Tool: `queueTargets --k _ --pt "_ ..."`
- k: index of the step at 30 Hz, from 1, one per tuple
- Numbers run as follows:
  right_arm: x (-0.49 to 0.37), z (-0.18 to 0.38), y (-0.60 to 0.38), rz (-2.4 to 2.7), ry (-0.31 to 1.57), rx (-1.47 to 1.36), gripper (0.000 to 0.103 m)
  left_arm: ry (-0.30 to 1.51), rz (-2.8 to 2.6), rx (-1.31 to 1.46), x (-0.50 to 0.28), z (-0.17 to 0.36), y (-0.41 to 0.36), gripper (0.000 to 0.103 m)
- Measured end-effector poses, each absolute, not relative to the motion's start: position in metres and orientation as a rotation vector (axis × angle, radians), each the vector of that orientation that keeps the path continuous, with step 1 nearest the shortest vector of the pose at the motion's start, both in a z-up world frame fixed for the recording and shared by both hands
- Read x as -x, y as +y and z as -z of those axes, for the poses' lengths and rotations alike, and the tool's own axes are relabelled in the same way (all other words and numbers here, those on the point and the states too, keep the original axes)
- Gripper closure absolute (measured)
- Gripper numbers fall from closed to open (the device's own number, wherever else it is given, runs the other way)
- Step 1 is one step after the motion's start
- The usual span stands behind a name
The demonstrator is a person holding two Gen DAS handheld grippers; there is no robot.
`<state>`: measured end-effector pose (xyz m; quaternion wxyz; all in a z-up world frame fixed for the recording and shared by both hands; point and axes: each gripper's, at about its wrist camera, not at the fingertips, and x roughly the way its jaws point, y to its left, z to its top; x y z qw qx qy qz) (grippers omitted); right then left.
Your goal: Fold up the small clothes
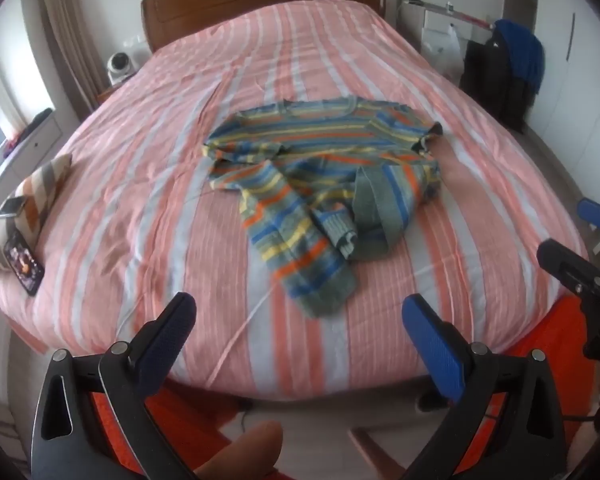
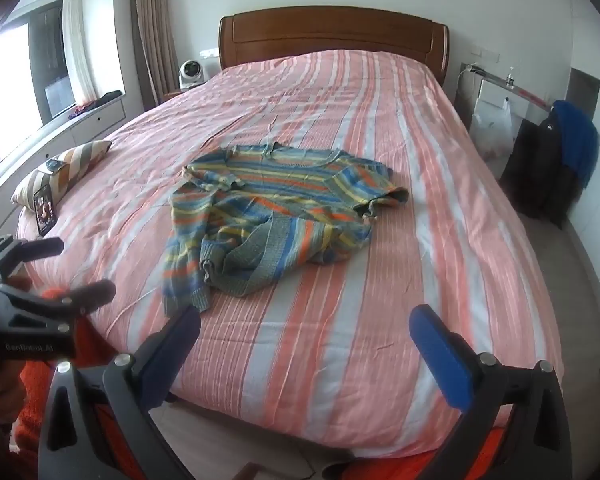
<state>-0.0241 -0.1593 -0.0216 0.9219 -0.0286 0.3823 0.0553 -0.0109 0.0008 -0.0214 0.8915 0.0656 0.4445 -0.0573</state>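
- Left gripper (image 1: 299,316): fingers spread wide, nothing between them, lower centre of the left wrist view, over the near bed edge.
- Right gripper (image 2: 305,330): fingers spread wide, nothing held, lower centre of its view.
- Striped knit sweater (image 1: 320,184) lies crumpled mid-frame on the bed, one sleeve trailing toward the grippers, apart from both.
- Striped bedspread (image 1: 140,184) covers the bed; wooden headboard (image 1: 260,0) at top.
- Striped pillow (image 1: 28,208) at left edge, with a phone (image 1: 23,261) leaning on it.
- White plastic bag (image 2: 494,132) hangs upper right; contents unclear.
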Motion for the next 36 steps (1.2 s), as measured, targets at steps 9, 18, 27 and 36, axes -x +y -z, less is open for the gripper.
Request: queueTargets --k 9,18,27,36 --pt "0.021 0.029 -0.161 -0.112 0.816 0.03 0.0 0.942 0.131 -0.137 0.011 0.027 0.0 0.0" --pt "0.024 0.024 -0.161 -0.091 0.715 0.031 0.0 0.943 0.137 -0.129 0.011 0.025 -0.002 0.0" --pt "0.022 0.024 -0.161 -0.098 0.793 0.028 0.0 0.949 0.146 -0.125 0.011 0.023 -0.005 0.0" --pt "0.021 0.024 -0.159 -0.097 0.791 0.034 0.0 0.948 0.147 -0.124 0.011 0.023 -0.008 0.0"
